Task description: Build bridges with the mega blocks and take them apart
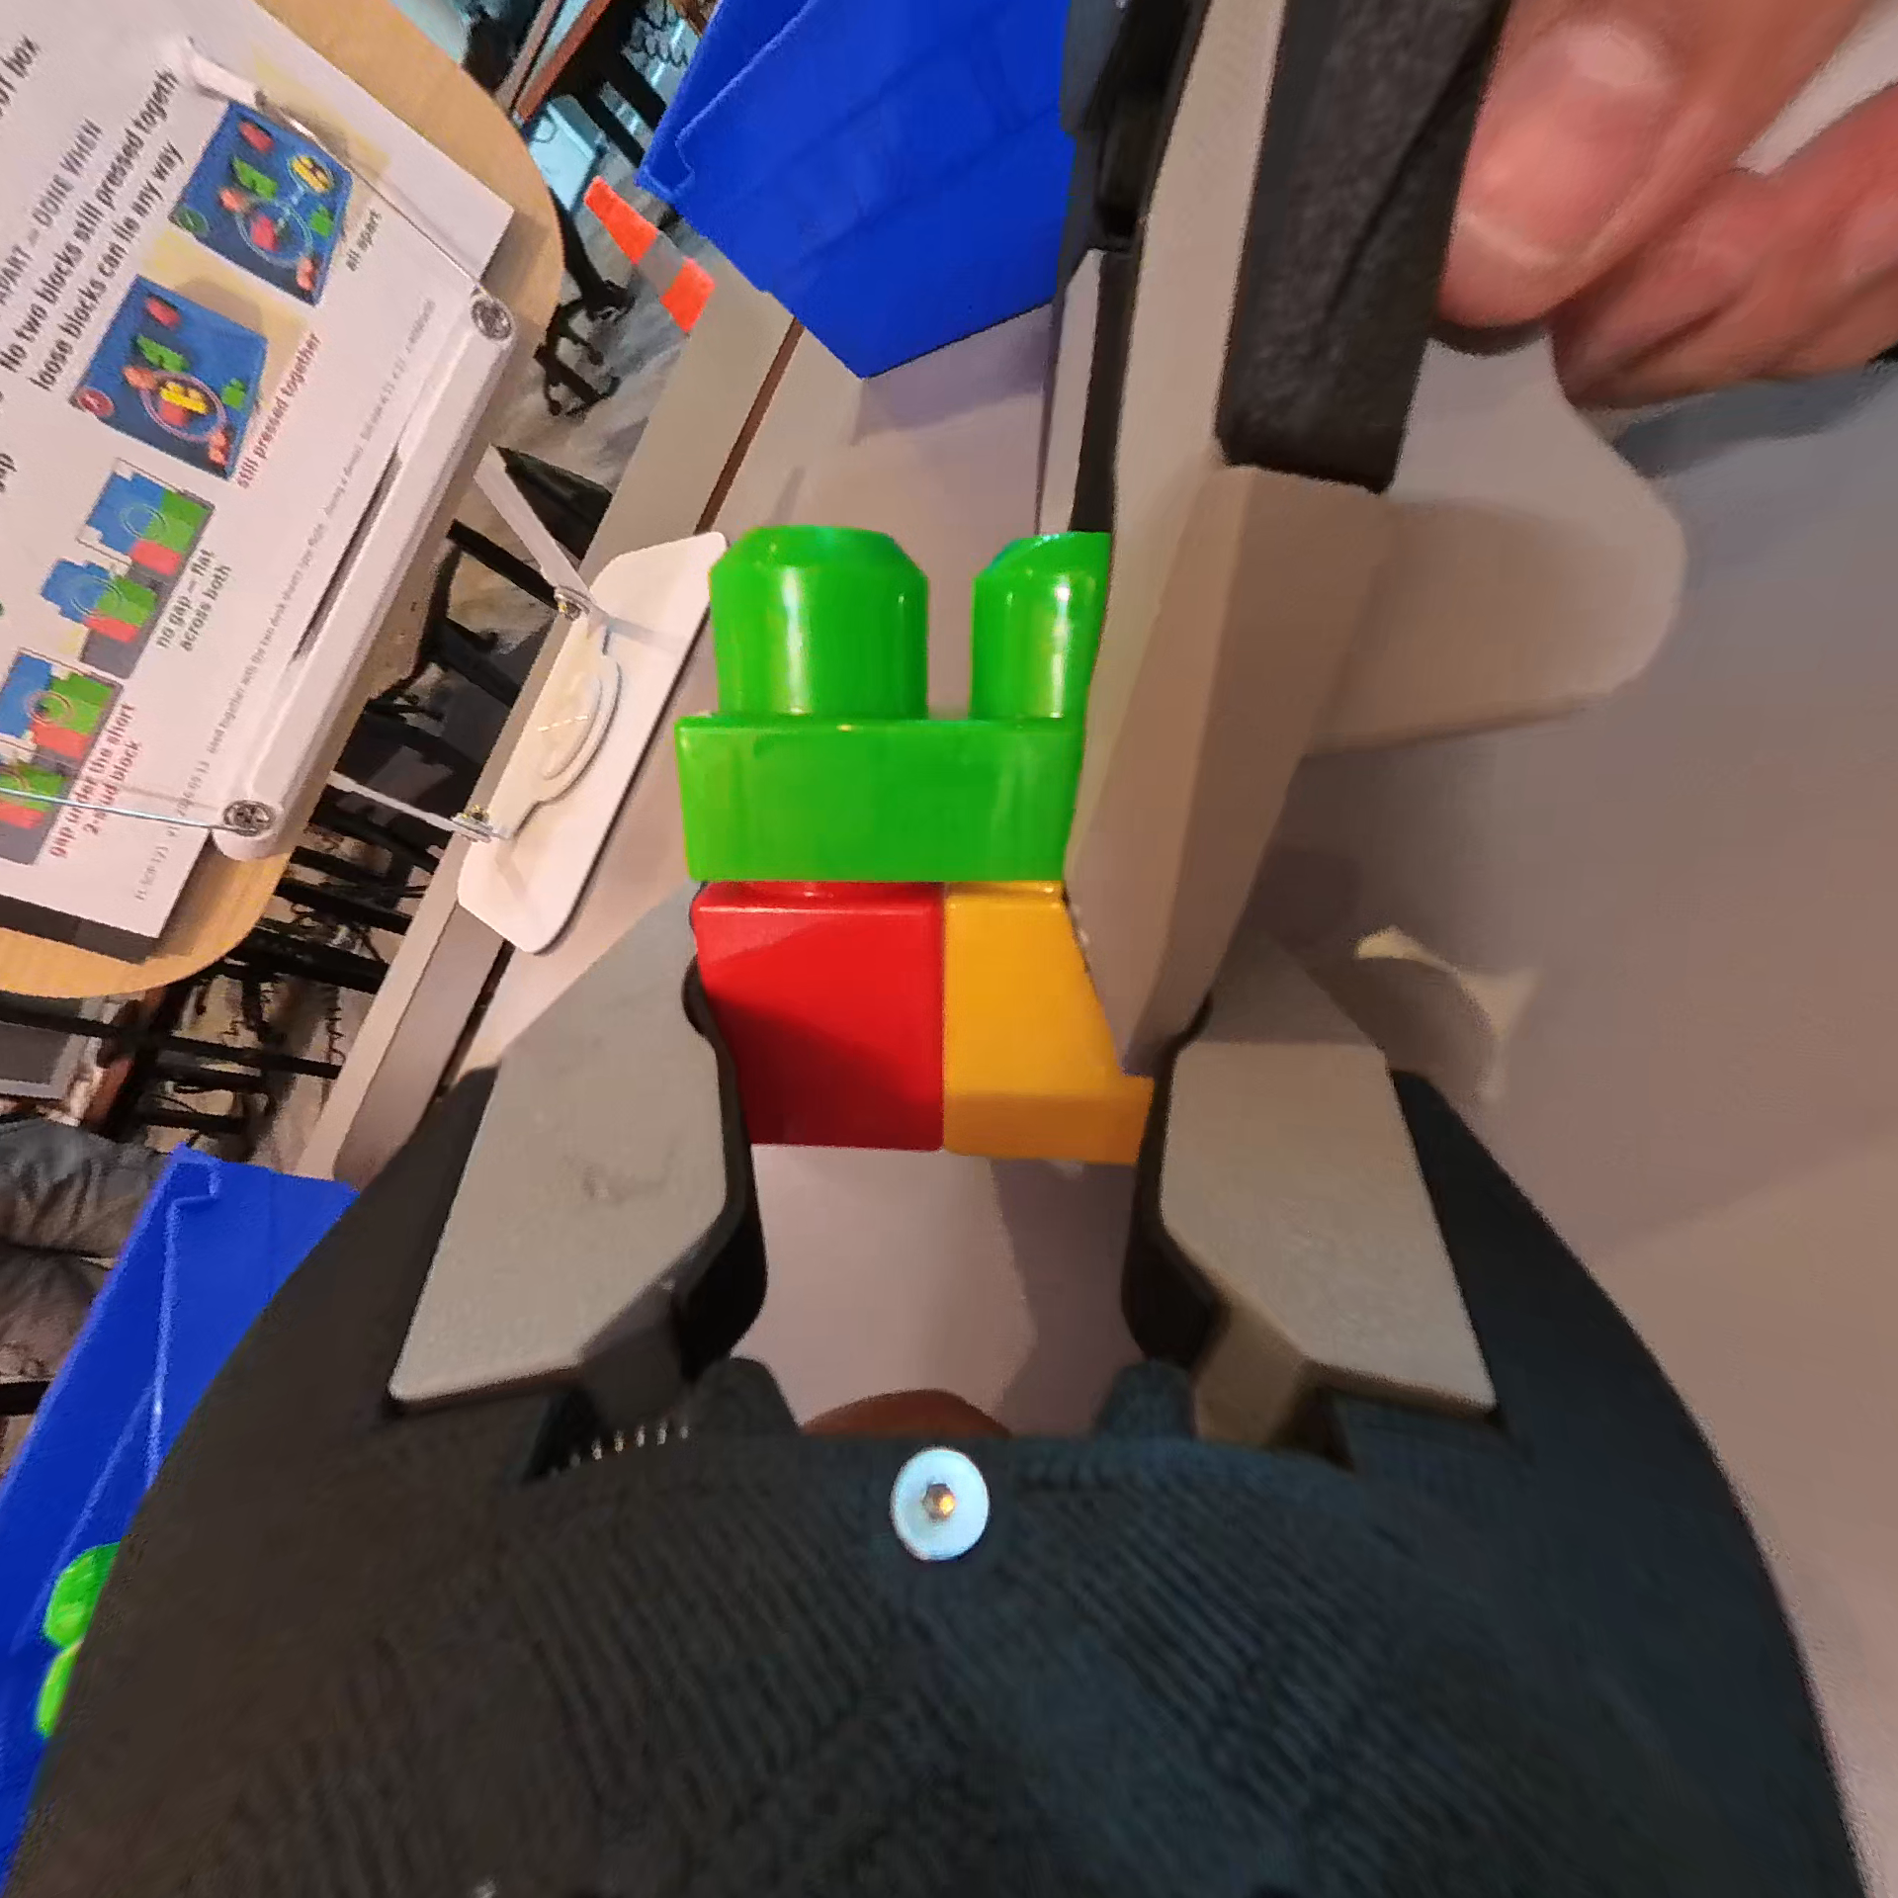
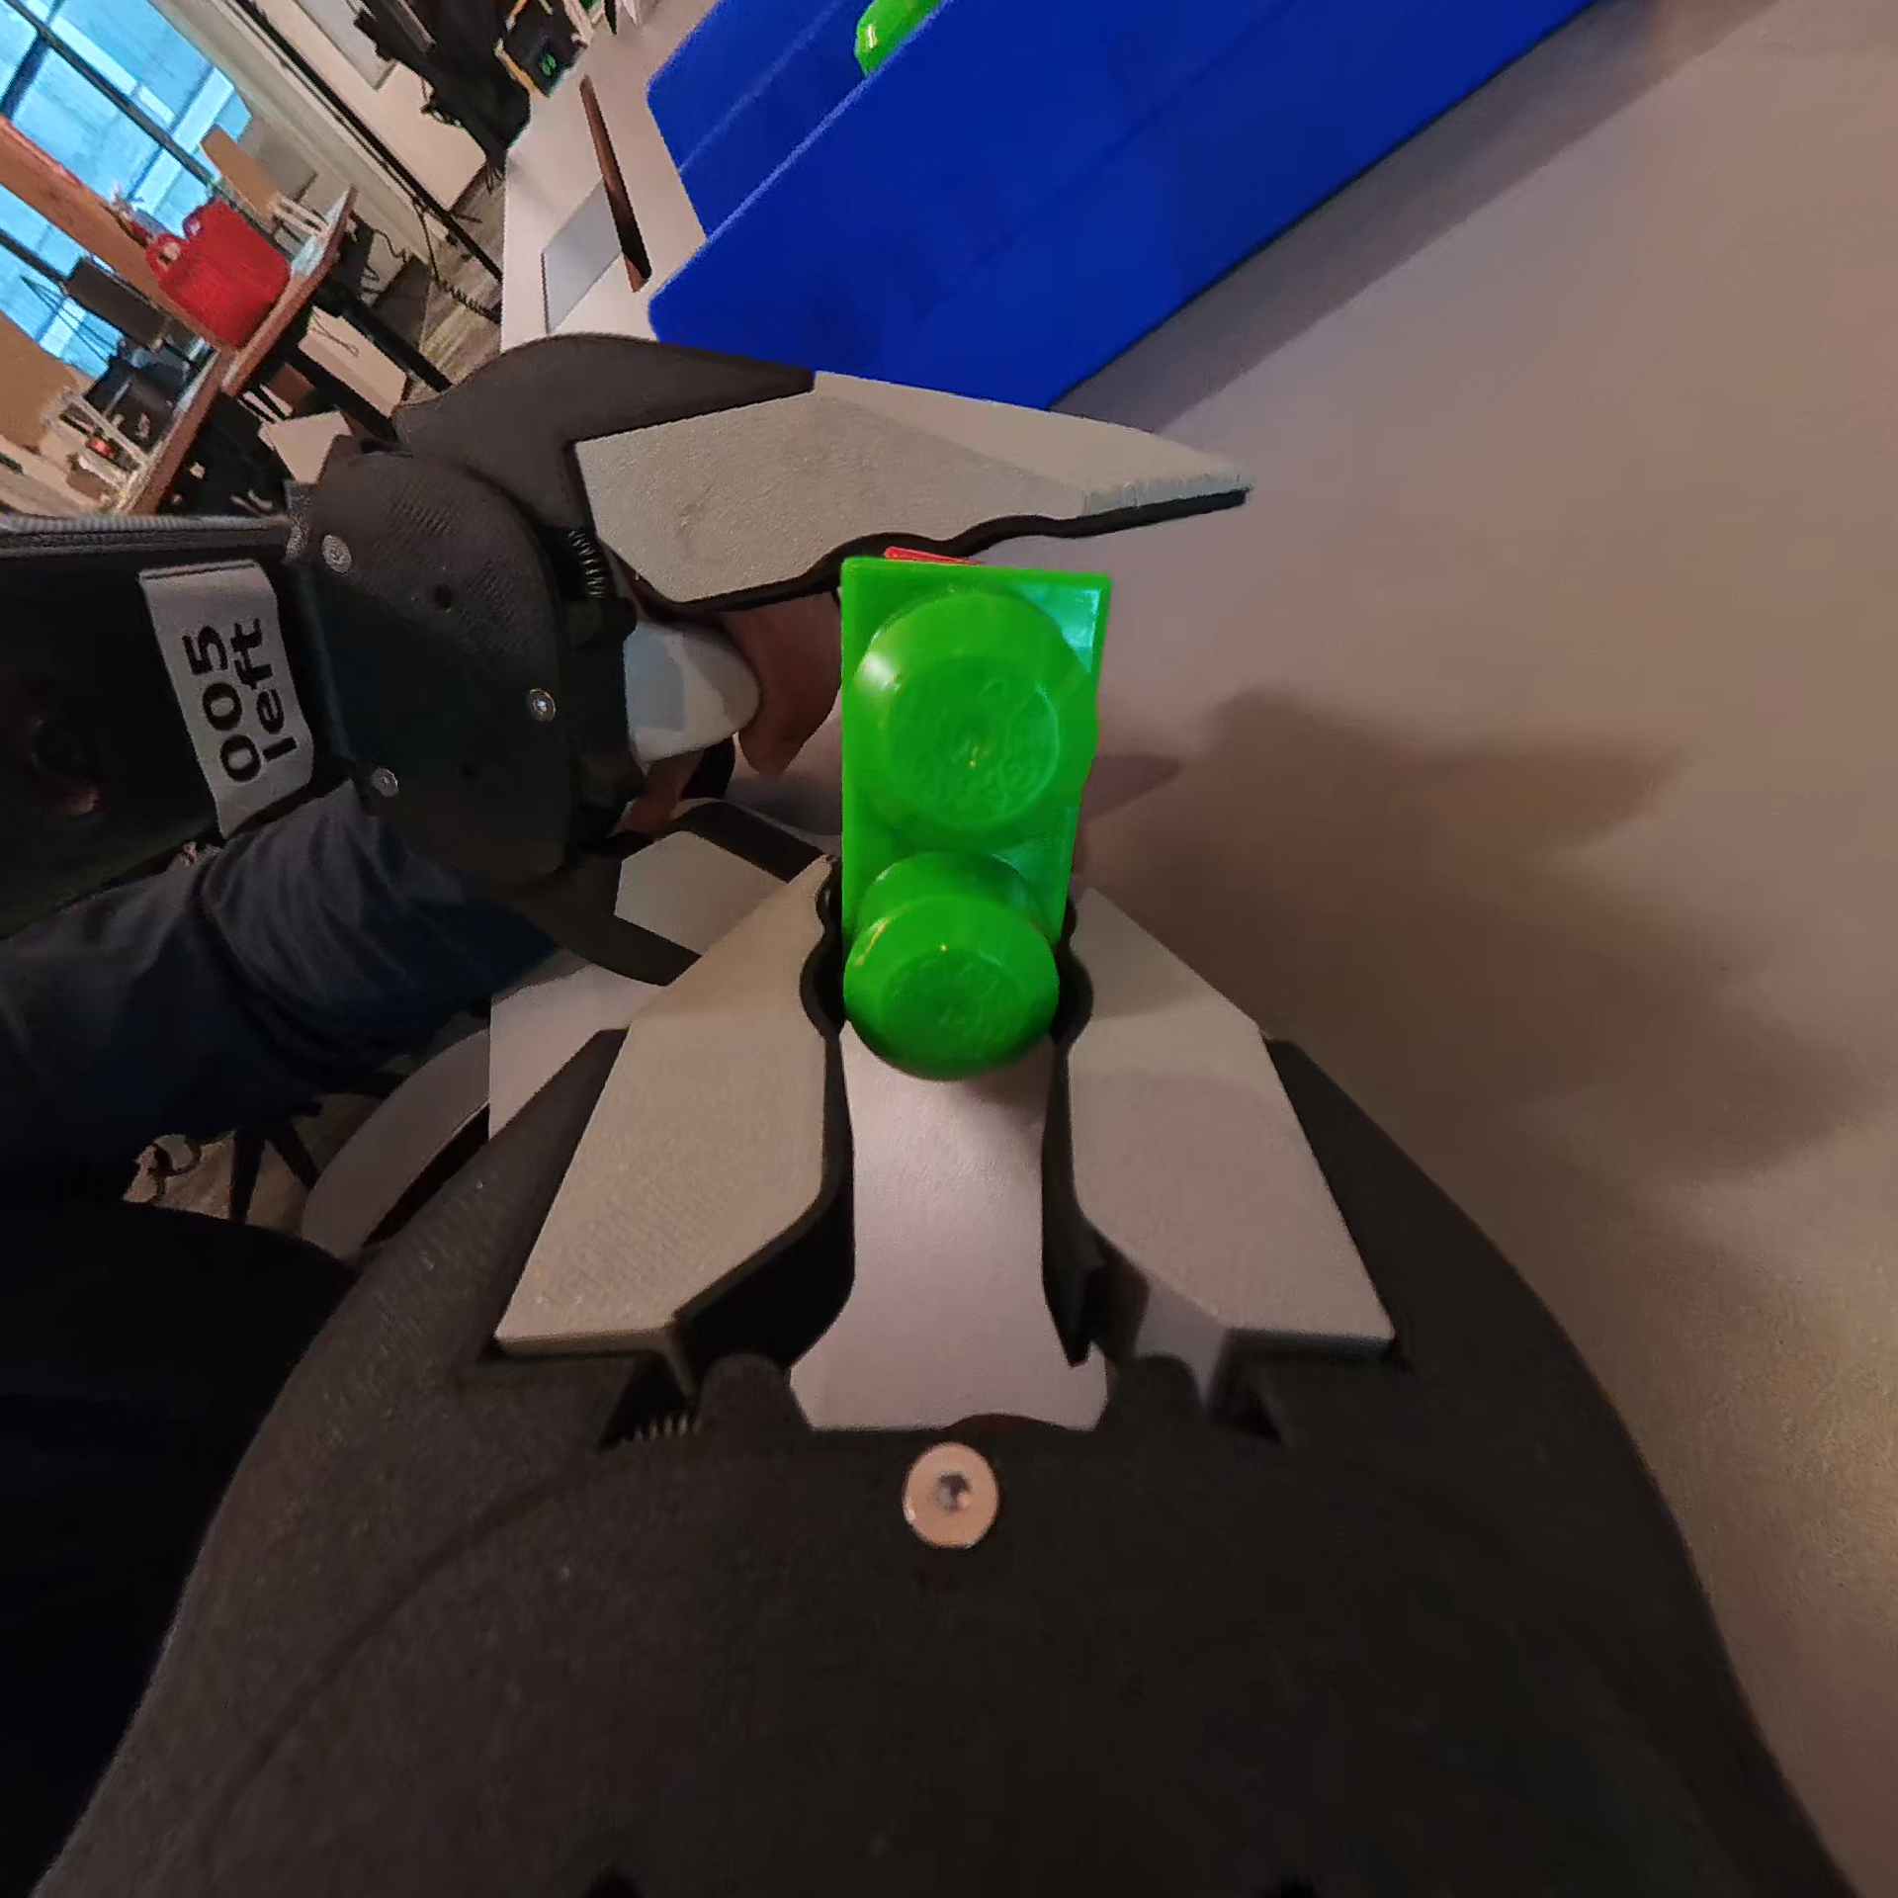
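Observation:
A bridge of mega blocks is held in the air: a green two-stud block (image 1: 873, 801) sits across a red block (image 1: 822, 1017) and a yellow block (image 1: 1027, 1027). My left gripper (image 1: 929, 1037) is shut on the red and yellow pair from both sides. My right gripper (image 2: 950, 955) is shut on the green block (image 2: 965, 739) at its near stud. One of its grey fingers (image 1: 1171, 781) presses on the green block's right side in the left wrist view. The left gripper's upper finger (image 2: 873, 483) shows above the block in the right wrist view. There the red block is only a sliver and the yellow one is hidden.
A grey table (image 2: 1541, 924) lies below. Blue bins stand nearby (image 1: 883, 175) (image 1: 154, 1335) (image 2: 1027, 205), with loose green blocks in them (image 2: 894, 31) (image 1: 72, 1633). An instruction sheet on a stand (image 1: 205, 411) is at the left. A hand (image 1: 1664, 175) holds the right gripper.

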`<state>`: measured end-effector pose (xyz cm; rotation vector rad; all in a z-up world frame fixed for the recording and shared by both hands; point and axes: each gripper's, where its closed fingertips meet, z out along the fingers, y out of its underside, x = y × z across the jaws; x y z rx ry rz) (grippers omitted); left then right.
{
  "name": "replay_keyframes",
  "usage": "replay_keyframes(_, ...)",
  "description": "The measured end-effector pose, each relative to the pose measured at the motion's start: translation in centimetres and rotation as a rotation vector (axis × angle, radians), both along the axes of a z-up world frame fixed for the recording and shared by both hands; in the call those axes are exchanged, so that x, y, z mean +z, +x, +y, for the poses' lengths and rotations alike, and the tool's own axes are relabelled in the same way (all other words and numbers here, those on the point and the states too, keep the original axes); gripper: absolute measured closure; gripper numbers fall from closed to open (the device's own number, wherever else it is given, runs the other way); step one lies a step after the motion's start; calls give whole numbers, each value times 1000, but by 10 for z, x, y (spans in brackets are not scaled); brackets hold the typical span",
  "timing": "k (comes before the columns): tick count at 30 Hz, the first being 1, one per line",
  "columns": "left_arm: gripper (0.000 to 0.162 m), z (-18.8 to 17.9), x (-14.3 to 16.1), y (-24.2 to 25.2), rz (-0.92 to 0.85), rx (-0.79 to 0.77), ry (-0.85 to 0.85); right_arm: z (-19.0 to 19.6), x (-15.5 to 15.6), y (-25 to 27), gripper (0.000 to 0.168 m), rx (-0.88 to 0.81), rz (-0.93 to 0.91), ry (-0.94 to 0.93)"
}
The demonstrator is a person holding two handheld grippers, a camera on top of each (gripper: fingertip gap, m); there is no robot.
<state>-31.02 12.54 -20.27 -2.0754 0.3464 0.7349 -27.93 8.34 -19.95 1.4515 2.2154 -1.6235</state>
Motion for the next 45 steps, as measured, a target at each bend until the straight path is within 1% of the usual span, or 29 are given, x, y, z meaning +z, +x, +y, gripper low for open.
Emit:
replay_keyframes(4,76,0,2,-1,32,16,4,1,0,0,133,2,7,6)
replay_keyframes(6,76,0,4,-5,30,44,24,2,4,-5,133,-25,42,1)
replay_keyframes(8,76,0,7,-6,-75,55,69,3,14,-13,133,-82,98,-54)
replay_keyframes(10,76,1,7,-2,-200,21,106,3,25,-18,130,-113,135,-116)
replay_keyframes(12,76,1,6,-1,-233,6,108,6,32,-24,132,-165,180,-146)
replay_keyframes(15,76,4,-1,6,-212,-11,69,8,29,-27,131,-194,176,-117)
replay_keyframes(20,76,9,-9,14,-159,-19,15,13,27,-32,130,-241,168,-153)
replay_keyframes(25,76,10,-10,13,-176,-11,15,15,26,-33,132,-269,173,-126)
replay_keyframes(30,76,12,-6,12,-186,10,48,17,32,-36,134,-317,185,-202)
replay_keyframes(32,76,14,-4,12,-195,24,66,19,35,-37,134,-335,209,-205)
replay_keyframes(36,76,17,-1,12,-217,46,95,22,40,-38,134,-371,251,-186)
replay_keyframes(41,77,16,-6,10,-228,67,77,23,37,-40,135,-393,275,-108)
replay_keyframes(45,77,14,-9,7,-205,74,45,21,33,-40,134,-364,240,-109)
